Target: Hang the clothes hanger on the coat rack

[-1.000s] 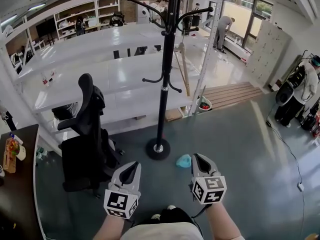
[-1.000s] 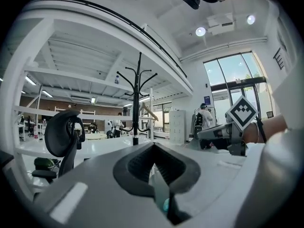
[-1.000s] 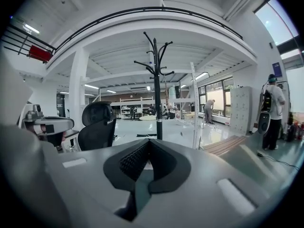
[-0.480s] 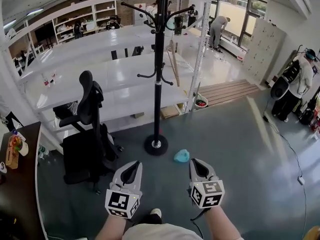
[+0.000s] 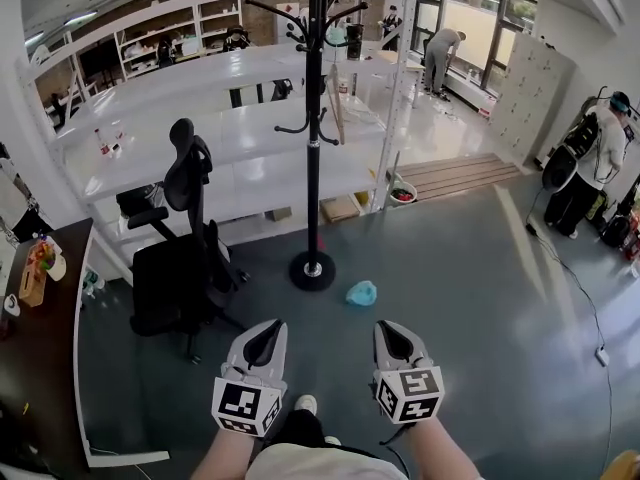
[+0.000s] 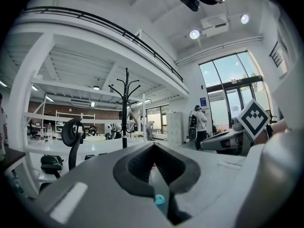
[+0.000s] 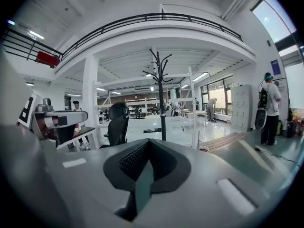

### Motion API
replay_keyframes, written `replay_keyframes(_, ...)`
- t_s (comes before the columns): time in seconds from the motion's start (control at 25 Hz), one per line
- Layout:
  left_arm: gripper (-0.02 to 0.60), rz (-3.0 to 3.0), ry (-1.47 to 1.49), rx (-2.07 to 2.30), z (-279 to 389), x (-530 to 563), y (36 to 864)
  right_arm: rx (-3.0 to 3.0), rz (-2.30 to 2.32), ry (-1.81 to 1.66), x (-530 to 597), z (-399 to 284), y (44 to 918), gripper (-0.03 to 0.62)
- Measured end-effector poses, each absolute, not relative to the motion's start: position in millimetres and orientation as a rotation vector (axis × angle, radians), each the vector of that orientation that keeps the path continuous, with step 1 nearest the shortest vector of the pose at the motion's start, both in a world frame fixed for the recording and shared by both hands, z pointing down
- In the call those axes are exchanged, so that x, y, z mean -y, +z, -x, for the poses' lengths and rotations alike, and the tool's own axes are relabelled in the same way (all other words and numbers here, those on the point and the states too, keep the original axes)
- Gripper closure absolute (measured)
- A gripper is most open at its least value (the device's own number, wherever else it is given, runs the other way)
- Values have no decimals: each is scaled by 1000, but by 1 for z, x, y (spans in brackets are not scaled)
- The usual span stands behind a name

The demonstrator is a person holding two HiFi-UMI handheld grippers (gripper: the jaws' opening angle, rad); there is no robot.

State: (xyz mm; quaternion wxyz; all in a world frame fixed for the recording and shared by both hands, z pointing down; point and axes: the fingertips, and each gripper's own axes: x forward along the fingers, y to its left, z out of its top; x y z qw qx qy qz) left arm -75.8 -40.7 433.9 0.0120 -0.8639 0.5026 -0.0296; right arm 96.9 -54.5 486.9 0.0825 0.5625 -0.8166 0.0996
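Observation:
The black coat rack stands on its round base on the grey floor, ahead of both grippers. It also shows in the left gripper view as the coat rack and in the right gripper view as the coat rack. No clothes hanger is in any view. My left gripper and right gripper are held side by side near my body. Both point toward the rack, well short of it. Each is shut with nothing between its jaws.
A small light-blue thing lies on the floor right of the rack's base. A black office chair stands to the left, white shelving behind. A dark table is at far left. A person stands at far right.
The rack's base and the blue thing now sit higher in the head view, farther from both grippers. The chair shows more fully. Both grippers stay shut, side by side.

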Motion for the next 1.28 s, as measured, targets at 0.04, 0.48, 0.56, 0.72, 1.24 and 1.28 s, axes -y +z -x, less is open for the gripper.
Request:
replay_keyframes(0.04, 581, 2691, -92, -1567, 73, 31, 434, 2443, -1675, 292, 46, -99, 486, 568)
replay_keyframes(0.48, 581, 2688, -91, -1573, 63, -26, 430, 2455, -1654, 275, -13, -102, 484, 568)
replay_keyframes(0.56, 581, 2690, -94, -1574, 64, -30, 432, 2461, -1646, 285, -16, -100, 485, 568)
replay_keyframes(0.72, 581, 2689, -98, -1571, 64, -35, 432, 2453, -1640, 287, -20, -98, 488, 568)
replay_keyframes(1.24, 581, 2689, -94, -1556, 69, -32, 430, 2429, -1660, 182, -20, -93, 479, 568)
replay_keyframes(1.28, 581, 2690, -92, -1552, 68, -31, 429, 2430, -1662, 183, -19, -94, 478, 568)
